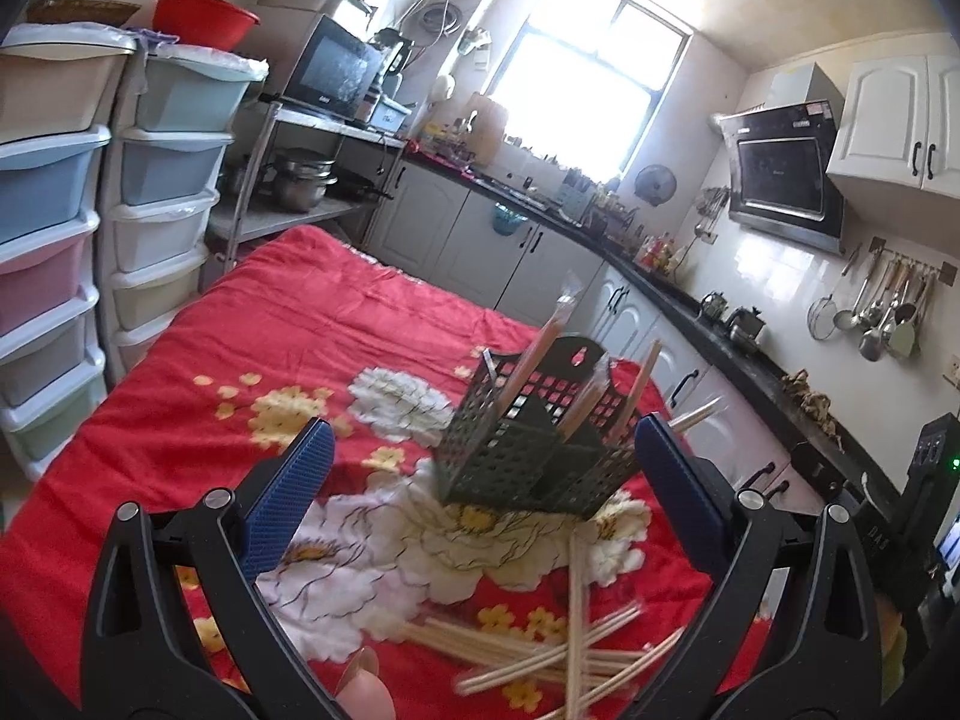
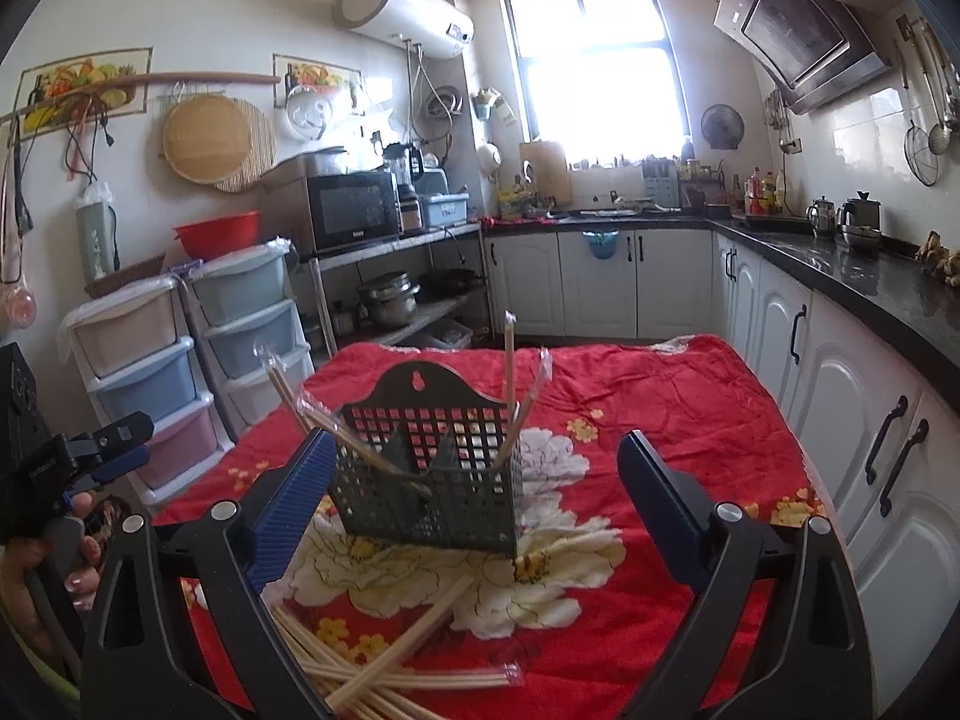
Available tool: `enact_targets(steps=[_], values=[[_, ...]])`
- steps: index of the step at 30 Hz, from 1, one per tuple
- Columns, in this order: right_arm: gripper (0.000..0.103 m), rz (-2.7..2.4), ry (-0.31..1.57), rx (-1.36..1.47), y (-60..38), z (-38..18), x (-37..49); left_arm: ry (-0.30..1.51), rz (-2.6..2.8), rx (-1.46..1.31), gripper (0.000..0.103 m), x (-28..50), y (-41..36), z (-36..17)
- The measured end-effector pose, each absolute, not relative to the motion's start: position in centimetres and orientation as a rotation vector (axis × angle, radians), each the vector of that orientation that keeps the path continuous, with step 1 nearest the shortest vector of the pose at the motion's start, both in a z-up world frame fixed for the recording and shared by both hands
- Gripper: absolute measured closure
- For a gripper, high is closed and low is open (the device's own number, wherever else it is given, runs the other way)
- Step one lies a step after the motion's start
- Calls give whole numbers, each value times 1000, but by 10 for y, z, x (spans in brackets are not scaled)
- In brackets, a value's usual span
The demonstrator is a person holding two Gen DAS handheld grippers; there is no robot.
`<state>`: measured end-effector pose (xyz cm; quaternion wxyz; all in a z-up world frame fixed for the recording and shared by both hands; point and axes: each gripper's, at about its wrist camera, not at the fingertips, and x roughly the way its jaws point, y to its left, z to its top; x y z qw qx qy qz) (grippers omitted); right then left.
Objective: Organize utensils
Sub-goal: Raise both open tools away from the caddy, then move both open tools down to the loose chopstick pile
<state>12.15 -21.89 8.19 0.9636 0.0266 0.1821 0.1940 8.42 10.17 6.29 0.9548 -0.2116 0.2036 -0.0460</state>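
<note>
Loose chopsticks [image 2: 384, 669] lie under both wide-apart, empty jaws, just before the black basket [image 2: 429, 483] mid-cloth.

Sunlit kitchen window [image 2: 591, 60], white cabinets [image 2: 600, 282]

Both wrist cameras look close over the red cloth [image 1: 372, 324] toward the window at 12 o'clock, sharing the caddy [image 2: 432, 474].

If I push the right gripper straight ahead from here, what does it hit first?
Most likely the black mesh utensil holder, which stands just ahead between the open right gripper fingers. Loose chopsticks lie lower, probably beneath its path.
</note>
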Motion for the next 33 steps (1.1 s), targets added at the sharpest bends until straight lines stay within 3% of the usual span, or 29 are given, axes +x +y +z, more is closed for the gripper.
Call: enact_targets(steps=[33], values=[[11, 477, 627, -56, -188, 18, 124, 718, -96, -476, 14, 77, 112, -26]])
